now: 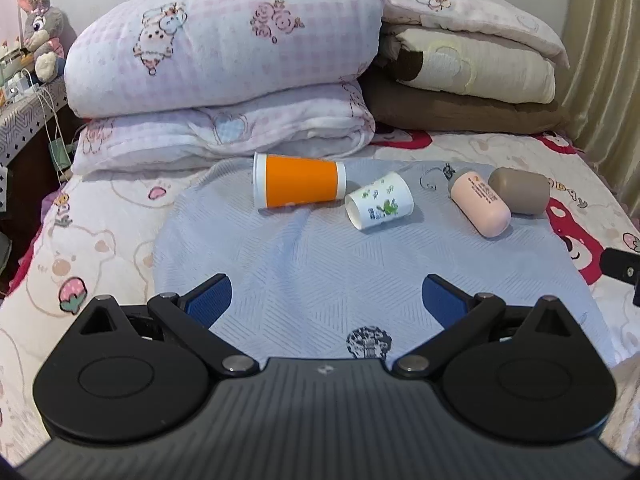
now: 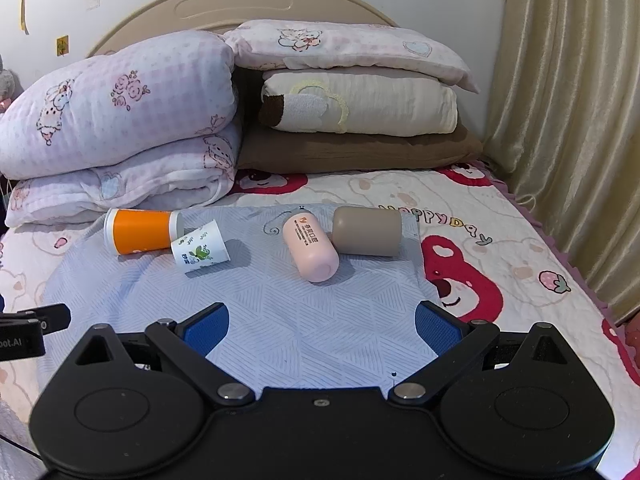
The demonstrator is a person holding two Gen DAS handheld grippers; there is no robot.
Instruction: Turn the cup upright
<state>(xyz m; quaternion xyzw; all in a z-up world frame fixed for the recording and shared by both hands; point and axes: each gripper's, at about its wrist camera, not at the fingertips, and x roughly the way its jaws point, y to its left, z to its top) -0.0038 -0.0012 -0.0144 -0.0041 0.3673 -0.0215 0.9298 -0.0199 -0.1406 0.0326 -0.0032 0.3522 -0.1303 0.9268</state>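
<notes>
Several cups lie on their sides on a pale blue cloth (image 1: 320,264) on the bed. An orange cup (image 1: 298,181) lies at the back left, a small white cup with green print (image 1: 379,202) next to it, then a pink cup (image 1: 480,203) and a taupe cup (image 1: 519,191) to the right. In the right wrist view they are the orange cup (image 2: 142,230), white cup (image 2: 200,251), pink cup (image 2: 310,248) and taupe cup (image 2: 367,231). My left gripper (image 1: 326,300) is open and empty, short of the cups. My right gripper (image 2: 322,326) is open and empty, short of the pink cup.
Folded pink quilts (image 1: 224,80) and stacked pillows (image 1: 468,80) lie behind the cups by the headboard. A curtain (image 2: 572,140) hangs on the right. A bedside table with a plush toy (image 1: 40,28) stands at the left. The cartoon bedsheet (image 2: 500,240) surrounds the cloth.
</notes>
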